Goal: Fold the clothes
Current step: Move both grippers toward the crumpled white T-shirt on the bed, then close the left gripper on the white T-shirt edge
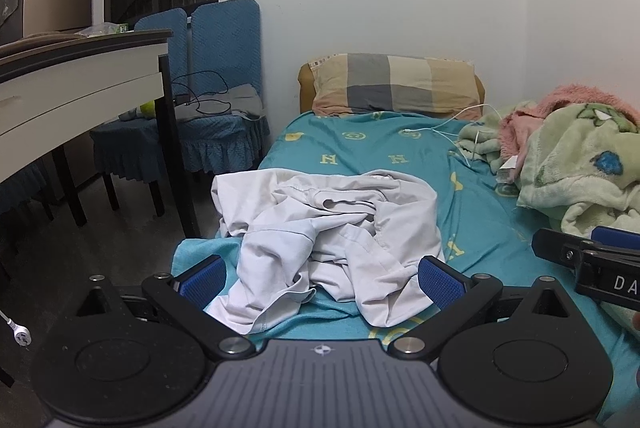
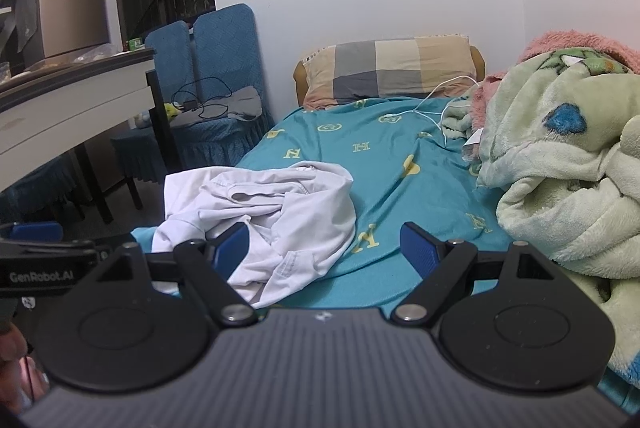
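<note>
White garment lies crumpled in a heap on the teal bedsheet, near the bed's left edge, part of it hanging over toward the floor. Not yet spread; folding looks unstarted.

Left gripper: fingers spread wide, nothing between them, hovering just short of the heap's near hem, probably lined up to pick an edge. Right gripper: also spread wide and empty, aimed at bare sheet just right of the heap, its left pad near the cloth.

Green fleece blanket is bunched to the right, likely pushed aside for working room. White charging cable trails from the checked pillow.

Writing: "GenRobot.AI" on the left gripper's side, seen from the right wrist; "DA", cut off, on the right gripper in the left view. Sheet prints "H" and "N".
</note>
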A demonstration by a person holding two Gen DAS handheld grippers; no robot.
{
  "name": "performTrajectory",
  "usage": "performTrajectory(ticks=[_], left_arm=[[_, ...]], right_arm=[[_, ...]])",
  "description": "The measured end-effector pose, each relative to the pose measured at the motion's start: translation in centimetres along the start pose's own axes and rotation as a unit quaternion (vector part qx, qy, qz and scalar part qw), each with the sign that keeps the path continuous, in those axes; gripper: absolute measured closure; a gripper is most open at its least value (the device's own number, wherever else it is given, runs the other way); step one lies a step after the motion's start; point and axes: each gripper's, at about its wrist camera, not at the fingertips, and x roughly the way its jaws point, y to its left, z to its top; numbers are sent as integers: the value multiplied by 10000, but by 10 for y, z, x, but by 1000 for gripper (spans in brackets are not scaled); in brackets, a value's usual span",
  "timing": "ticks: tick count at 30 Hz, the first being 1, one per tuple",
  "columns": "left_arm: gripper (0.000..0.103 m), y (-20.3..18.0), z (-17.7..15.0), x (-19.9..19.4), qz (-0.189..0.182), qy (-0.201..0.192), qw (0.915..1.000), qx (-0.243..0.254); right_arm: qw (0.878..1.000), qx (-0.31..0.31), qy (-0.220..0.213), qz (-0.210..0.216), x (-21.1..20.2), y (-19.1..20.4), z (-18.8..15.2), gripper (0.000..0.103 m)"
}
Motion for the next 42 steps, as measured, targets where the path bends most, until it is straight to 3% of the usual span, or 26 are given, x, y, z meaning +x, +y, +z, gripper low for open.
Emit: performTrajectory(ticks=[13, 26, 31, 35, 42], left_arm=[[0, -1, 0, 0, -43, -58, 9999, 91], [0, -2, 9, 22, 365, 129, 9990, 244], [2, 3, 43, 65, 322, 253, 9988, 256], [2, -6, 68, 117, 338, 268, 9973, 589], [8, -26, 75, 226, 281, 563, 9940, 898]], right_arm=[[9994, 178, -197, -238, -4, -10, 3, 19], [9992, 198, -107, -328, -2, -12, -1, 19], [9992, 336, 130, -167, 4, -15, -3, 19], [9979, 531, 346, -130, 14, -20, -5, 19], [9951, 776, 603, -148, 38, -25, -11, 19]])
